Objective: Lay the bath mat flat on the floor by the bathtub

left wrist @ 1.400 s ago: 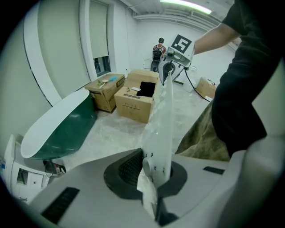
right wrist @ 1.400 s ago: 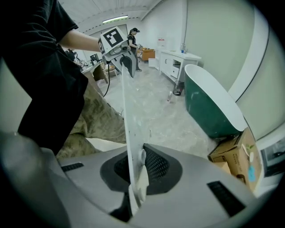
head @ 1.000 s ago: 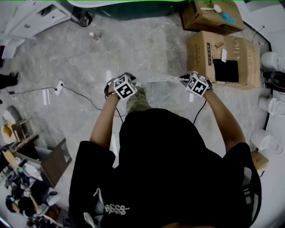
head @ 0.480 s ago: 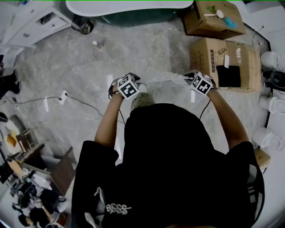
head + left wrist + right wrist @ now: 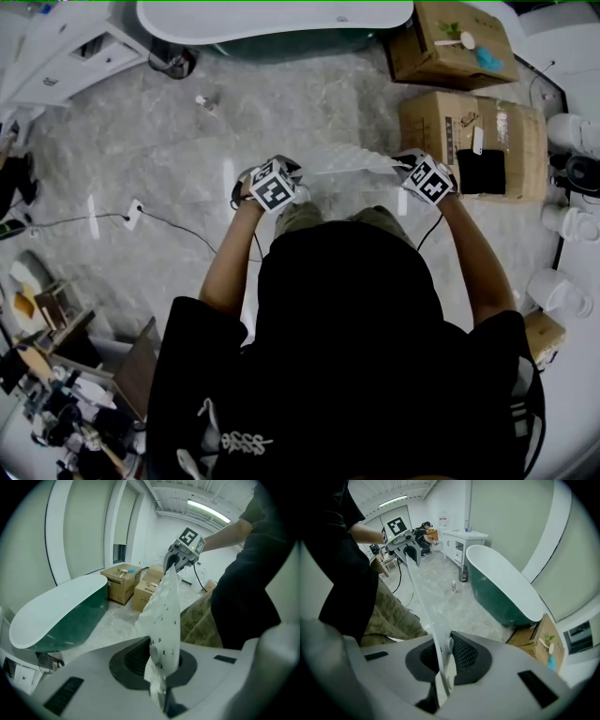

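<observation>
Left gripper (image 5: pixel 161 670) has its jaws clamped on one end of the bath mat (image 5: pixel 167 603), and right gripper (image 5: pixel 443 667) is clamped on the other end. The white perforated mat spans the gap between the two, held up in front of the person's legs, not laid on the floor (image 5: pixel 178 141). Both grippers point downward. The bathtub (image 5: pixel 272 19), green outside and white inside, is ahead of both grippers and well apart, with bare floor between. A cardboard box (image 5: pixel 469 131) sits just right of the right gripper, with a second box (image 5: pixel 450 42) beyond it near the tub's end. A small bottle (image 5: pixel 202 101) stands on the floor ahead-left of the left gripper, and a cable (image 5: pixel 178 220) lies to its left
</observation>
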Available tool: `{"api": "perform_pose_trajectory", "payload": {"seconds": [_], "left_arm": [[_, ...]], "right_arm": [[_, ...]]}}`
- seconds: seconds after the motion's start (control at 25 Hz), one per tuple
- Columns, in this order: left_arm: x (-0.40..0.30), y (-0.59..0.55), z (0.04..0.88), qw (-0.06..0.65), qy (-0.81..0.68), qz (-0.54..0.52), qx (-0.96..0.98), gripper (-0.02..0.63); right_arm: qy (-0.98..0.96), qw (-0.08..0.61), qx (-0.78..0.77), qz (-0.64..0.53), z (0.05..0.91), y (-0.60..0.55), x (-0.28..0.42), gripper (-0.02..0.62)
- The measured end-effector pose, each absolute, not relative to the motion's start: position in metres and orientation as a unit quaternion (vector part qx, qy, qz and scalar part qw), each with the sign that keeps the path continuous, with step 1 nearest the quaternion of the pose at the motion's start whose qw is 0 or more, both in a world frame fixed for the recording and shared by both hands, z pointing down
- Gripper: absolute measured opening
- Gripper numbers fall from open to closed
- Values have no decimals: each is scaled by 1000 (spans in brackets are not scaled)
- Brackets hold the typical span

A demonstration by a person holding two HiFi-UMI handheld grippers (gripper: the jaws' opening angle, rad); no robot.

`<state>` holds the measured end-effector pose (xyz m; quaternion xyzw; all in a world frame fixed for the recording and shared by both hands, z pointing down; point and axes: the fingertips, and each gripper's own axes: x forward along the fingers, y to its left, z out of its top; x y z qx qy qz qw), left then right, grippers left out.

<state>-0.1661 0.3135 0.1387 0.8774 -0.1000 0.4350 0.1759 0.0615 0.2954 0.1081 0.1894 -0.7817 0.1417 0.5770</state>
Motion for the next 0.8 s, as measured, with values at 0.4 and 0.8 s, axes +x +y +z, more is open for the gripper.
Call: {"api": "perform_pose_trajectory", "payload": {"seconds": [0.4, 0.8], "left_arm": [[-175, 275, 121, 170, -126, 431, 877, 28], [-182, 237, 108, 172, -178, 441, 863, 28]], "right_arm": [[-792, 573, 189, 94, 81, 261, 55, 28], [-820, 547, 160, 42, 81, 212, 49, 28]]}}
